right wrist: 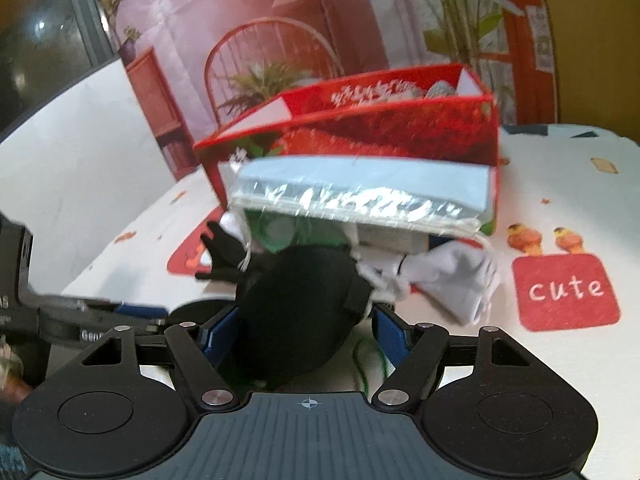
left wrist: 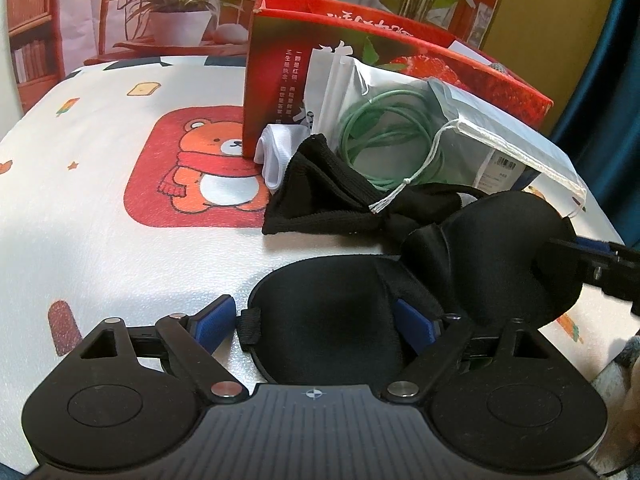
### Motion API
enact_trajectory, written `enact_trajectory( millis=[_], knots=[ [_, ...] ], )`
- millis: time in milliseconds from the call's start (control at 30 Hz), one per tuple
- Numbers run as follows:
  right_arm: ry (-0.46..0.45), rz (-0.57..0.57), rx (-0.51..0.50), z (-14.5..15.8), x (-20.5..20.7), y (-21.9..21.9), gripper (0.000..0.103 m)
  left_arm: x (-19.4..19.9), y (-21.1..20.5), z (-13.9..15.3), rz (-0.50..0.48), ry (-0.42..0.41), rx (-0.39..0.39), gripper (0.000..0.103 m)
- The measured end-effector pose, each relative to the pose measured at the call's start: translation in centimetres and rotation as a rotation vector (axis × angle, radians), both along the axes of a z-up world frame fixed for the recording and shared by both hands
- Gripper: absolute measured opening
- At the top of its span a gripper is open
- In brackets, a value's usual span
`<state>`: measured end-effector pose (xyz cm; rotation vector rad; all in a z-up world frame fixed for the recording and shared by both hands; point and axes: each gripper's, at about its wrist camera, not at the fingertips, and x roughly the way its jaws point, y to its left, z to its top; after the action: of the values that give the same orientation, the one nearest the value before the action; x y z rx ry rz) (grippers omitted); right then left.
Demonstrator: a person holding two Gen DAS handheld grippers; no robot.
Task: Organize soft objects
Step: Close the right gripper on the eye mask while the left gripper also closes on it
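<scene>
A black padded eye mask [left wrist: 492, 264] lies across the near table. Its left cup [left wrist: 320, 320] sits between the wide-apart blue pads [left wrist: 214, 326] of my left gripper [left wrist: 320, 324], which is open; the left pad stands just clear of the strap tab. My right gripper [left wrist: 588, 260] comes in from the right edge at the raised right cup. In the right wrist view that cup [right wrist: 300, 300] fills the gap of my right gripper [right wrist: 304, 328], with both pads against it. The picture there is blurred.
Behind the mask lie a black sock [left wrist: 320, 192], a white sock [left wrist: 276, 156], a clear pouch with a green cable [left wrist: 384, 136] and a silvery bag [left wrist: 500, 136], all against an open red box [left wrist: 280, 72]. A bear-print cloth [left wrist: 100, 200] covers the table. Another white sock [right wrist: 452, 280] lies to the right.
</scene>
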<state>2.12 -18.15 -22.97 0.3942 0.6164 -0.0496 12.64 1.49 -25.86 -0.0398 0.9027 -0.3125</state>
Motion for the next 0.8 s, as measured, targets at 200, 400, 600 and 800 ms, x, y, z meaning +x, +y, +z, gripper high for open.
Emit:
enact_trajectory(
  millis=[200,400,600,800],
  knots=[
    [-0.036,-0.012,-0.016,0.4,-0.4,-0.2,0.033,0.0,0.0,0.0,0.0,0.0,-0.001,0.089],
    [-0.027,-0.004,-0.05,0.4,-0.3,0.2,0.02,0.1,0.6,0.1,0.009,0.019,-0.036,0.089],
    [0.016,-0.008,-0.074,-0.1,0.0,0.3,0.019,0.3,2.8,0.1,0.066,0.087,-0.206,0.089],
    [0.051,-0.014,-0.083,-0.8,0.2,0.3,0.019,0.4,4.0,-0.1,0.122,0.126,-0.297,0.089]
  ],
)
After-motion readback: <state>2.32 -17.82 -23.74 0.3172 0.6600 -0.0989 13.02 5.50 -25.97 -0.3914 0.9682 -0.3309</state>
